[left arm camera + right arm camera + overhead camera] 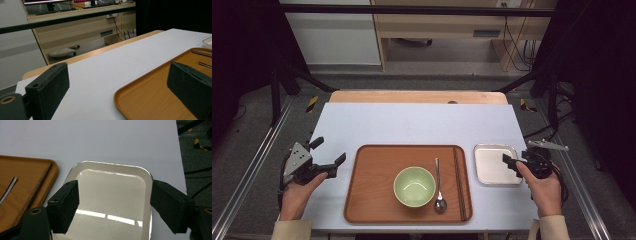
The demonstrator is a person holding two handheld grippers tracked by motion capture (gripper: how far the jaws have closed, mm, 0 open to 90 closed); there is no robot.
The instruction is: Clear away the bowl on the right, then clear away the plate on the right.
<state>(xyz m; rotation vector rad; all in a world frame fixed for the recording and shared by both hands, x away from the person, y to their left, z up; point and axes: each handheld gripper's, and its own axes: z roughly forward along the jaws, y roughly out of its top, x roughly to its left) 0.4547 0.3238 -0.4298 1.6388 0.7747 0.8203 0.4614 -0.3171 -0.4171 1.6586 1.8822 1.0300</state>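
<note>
We read the step in hand as the approach to a grasp on the small metal tray (110, 197); nothing is lifted yet.

Right gripper (516, 165): jaws spread wide, nothing between the pads, nothing held. In the right gripper view its two black fingers (65, 205) straddle the near part of the metal tray, one over the tray's inner face toward the wooden tray (27, 182), the other just past the tray's outer rim. Whether either pad touches metal, we cannot tell; a gap shows on both sides. The metal tray lies flat and empty, directly ahead of and below these fingers, on the white table top (412, 125).

Next move, in our judgement: bring the fingers down and onto one rim rather than across the whole tray, then close. The rim is thin and glossy, so a slip is the likely fault.

Left gripper (332, 162): jaws also wide, released, holding nothing. Its fingers (50, 87) hang just off the wooden tray's left edge, one over the white top, the other over the tray's corner.

Farther out from the right fingers, on the wooden tray: chopsticks (458, 180) nearest, then a spoon (438, 190), then a green bowl (414, 186).
</note>
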